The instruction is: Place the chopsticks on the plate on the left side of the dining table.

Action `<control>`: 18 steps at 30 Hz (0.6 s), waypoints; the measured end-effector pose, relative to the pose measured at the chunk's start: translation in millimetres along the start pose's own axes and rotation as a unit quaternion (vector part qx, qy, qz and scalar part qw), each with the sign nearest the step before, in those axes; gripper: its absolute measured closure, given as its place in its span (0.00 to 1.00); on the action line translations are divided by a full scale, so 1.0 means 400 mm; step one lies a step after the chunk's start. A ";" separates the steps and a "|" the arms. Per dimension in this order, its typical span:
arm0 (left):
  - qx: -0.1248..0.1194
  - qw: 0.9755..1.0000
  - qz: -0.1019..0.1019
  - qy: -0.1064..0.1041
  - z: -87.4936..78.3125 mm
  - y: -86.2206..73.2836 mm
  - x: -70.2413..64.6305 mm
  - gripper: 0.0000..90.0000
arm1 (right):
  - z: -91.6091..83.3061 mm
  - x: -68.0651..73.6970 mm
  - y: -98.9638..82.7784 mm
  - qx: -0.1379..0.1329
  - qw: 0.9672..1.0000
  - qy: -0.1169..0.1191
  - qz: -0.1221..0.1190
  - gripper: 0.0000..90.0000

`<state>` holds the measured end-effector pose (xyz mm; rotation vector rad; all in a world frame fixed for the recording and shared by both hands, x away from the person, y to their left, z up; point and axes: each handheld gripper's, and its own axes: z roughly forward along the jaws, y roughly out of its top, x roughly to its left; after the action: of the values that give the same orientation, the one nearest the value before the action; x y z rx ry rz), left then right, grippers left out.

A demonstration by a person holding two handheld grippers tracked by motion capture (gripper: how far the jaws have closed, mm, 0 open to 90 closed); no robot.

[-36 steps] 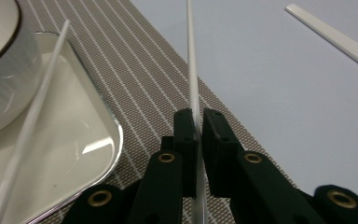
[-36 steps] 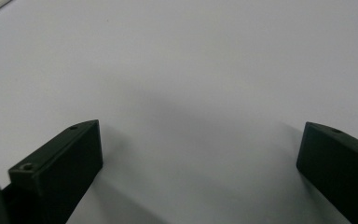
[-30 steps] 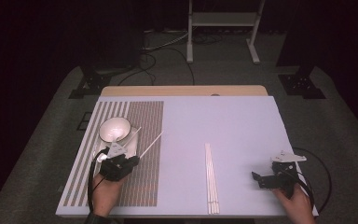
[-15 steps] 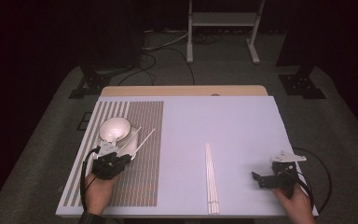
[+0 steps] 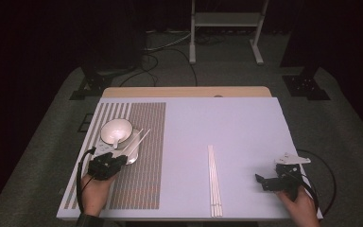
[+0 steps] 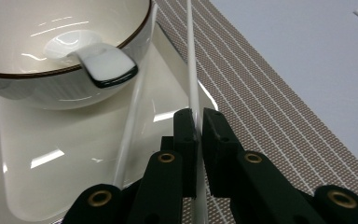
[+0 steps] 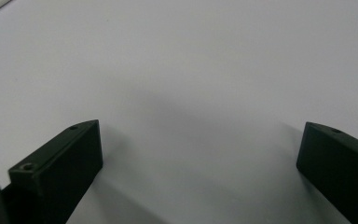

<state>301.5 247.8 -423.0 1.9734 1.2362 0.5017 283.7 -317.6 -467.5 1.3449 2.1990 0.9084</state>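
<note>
A white bowl (image 5: 116,130) with a white spoon (image 6: 103,65) in it stands on a pale square plate (image 6: 65,158) on the striped placemat (image 5: 144,189). My left gripper (image 5: 122,157) is just to the near right of the bowl, shut on a thin white chopstick (image 6: 191,70) that points away past the bowl's rim. The jaws (image 6: 196,119) pinch it near its lower end. A second chopstick (image 6: 133,116) leans across the plate beside it. My right gripper (image 5: 261,179) rests at the table's near right, its jaws (image 7: 200,133) open over bare table.
A few more white chopsticks (image 5: 214,182) lie side by side on the white table top (image 5: 236,123), between the placemat and my right gripper. Beyond the far edge are a dark floor, cables and a metal stand (image 5: 224,21).
My left hand has shifted left over the placemat, carrying the gripped chopstick closer to the bowl. The right hand has stayed where it was.
</note>
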 end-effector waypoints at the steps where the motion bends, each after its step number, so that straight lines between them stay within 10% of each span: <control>1: 0.001 1.000 -0.001 0.002 0.000 -0.001 0.002 0.94 | 0.000 0.000 0.000 0.000 1.000 0.000 0.000 0.00; 18: 0.008 1.000 -0.010 0.014 0.003 -0.010 0.031 0.94 | 0.000 0.000 0.000 0.000 1.000 0.000 0.000 0.00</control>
<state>305.5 259.5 -427.6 1.9724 1.2792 0.5135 283.6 -317.6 -467.5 1.3447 2.1984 0.9080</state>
